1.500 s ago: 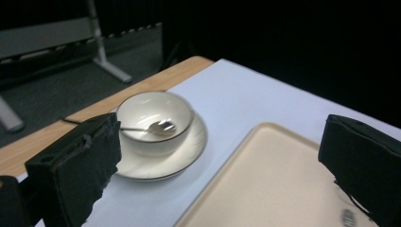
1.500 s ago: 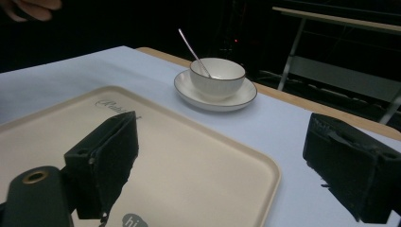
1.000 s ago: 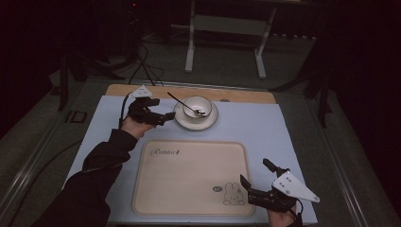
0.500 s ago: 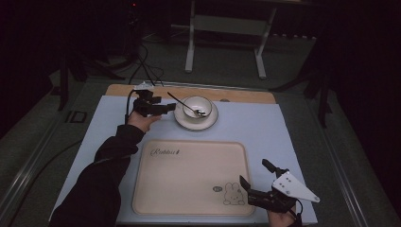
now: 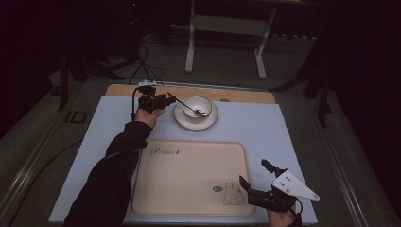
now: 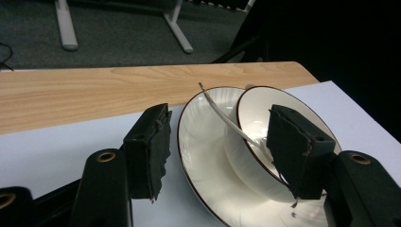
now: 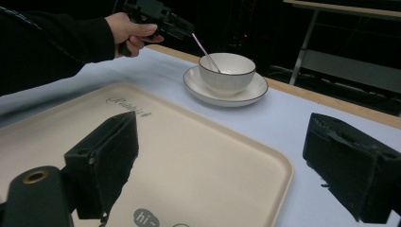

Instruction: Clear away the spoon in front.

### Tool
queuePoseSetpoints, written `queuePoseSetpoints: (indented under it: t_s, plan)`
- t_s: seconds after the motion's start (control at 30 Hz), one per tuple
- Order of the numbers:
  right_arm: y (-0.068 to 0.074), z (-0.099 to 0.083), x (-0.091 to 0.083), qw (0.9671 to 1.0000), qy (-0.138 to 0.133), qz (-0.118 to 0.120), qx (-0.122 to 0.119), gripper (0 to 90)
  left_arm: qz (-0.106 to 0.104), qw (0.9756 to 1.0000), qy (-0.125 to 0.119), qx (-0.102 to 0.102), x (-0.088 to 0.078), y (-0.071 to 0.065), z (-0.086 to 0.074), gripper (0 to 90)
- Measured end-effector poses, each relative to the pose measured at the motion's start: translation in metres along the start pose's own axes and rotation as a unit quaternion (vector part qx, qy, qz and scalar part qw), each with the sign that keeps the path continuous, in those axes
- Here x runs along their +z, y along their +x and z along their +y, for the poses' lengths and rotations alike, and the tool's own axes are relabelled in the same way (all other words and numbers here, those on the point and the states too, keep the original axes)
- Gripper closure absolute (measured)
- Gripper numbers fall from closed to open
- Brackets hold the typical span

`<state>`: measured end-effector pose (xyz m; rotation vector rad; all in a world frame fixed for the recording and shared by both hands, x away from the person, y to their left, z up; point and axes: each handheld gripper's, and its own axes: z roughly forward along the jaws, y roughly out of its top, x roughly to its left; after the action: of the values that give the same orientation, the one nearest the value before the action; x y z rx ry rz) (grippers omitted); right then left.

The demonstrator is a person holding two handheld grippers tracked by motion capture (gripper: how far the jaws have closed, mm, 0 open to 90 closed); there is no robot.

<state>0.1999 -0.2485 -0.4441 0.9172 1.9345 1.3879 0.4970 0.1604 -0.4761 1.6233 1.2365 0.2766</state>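
A white bowl [image 5: 197, 105] stands on a white saucer [image 5: 196, 119] at the far middle of the table. A thin spoon [image 5: 187, 105] rests in the bowl, its handle slanting up and to the left. My left gripper [image 5: 167, 99] is at the tip of that handle. In the left gripper view my left gripper [image 6: 222, 151] has just been closing. The spoon handle [image 6: 222, 116] runs between its jaws, nearer the right pad, and no pad clearly presses on it. My right gripper [image 5: 254, 174] stands wide open and holds nothing, low over the near right corner of the beige tray [image 5: 189, 175].
A pale blue mat [image 5: 265, 127] covers the table, with a wooden strip [image 5: 236, 96] along its far edge. The tray carries a rabbit drawing [image 5: 231, 194] near my right gripper. Metal stand legs [image 5: 191, 52] rise on the floor beyond the table.
My left hand has moved right and down, from the left of the saucer to the spoon handle's tip, and its jaws have narrowed. The right gripper has stayed put.
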Motion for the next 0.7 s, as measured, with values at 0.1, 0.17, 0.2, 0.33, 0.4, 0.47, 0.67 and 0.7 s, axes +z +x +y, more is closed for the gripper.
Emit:
queuePoseSetpoints:
  t_s: [0.1, 0.17, 0.2, 0.33, 0.4, 0.47, 0.67, 0.7]
  plan:
    - [-0.001, 0.000, 0.000, 1.0000, 0.000, 0.000, 0.001, 11.2, -0.004, 0.9999, -0.004, -0.009, 0.006, 0.001, 0.000, 45.2]
    - [-0.001, -0.001, 0.001, 1.0000, 0.001, 0.001, 0.002, 11.2, -0.005, 0.9998, -0.009, -0.016, 0.009, 0.002, -0.001, 47.8]
    - [-0.001, -0.001, 0.001, 1.0000, 0.002, 0.001, 0.004, 11.2, -0.009, 0.9997, -0.009, -0.019, 0.010, 0.003, -0.001, 51.0]
    - [-0.002, -0.001, 0.001, 1.0000, 0.004, 0.002, 0.004, 11.3, -0.018, 0.9990, -0.015, -0.039, 0.014, 0.005, -0.002, 57.7]
    - [-0.002, -0.002, 0.002, 1.0000, 0.004, 0.003, 0.005, 11.3, -0.024, 0.9981, -0.025, -0.051, 0.015, 0.006, -0.002, 62.0]
    - [-0.002, -0.002, 0.002, 1.0000, 0.006, 0.004, 0.007, 11.2, -0.029, 0.9972, -0.031, -0.062, 0.016, 0.007, -0.002, 66.0]
    - [-0.002, -0.002, 0.002, 0.9999, 0.008, 0.004, 0.006, 11.3, -0.033, 0.9952, -0.050, -0.078, 0.017, 0.004, -0.005, 80.2]
    - [-0.002, -0.002, 0.002, 0.9999, 0.008, 0.005, 0.006, 11.3, -0.030, 0.9951, -0.054, -0.077, 0.016, 0.003, -0.006, 82.1]
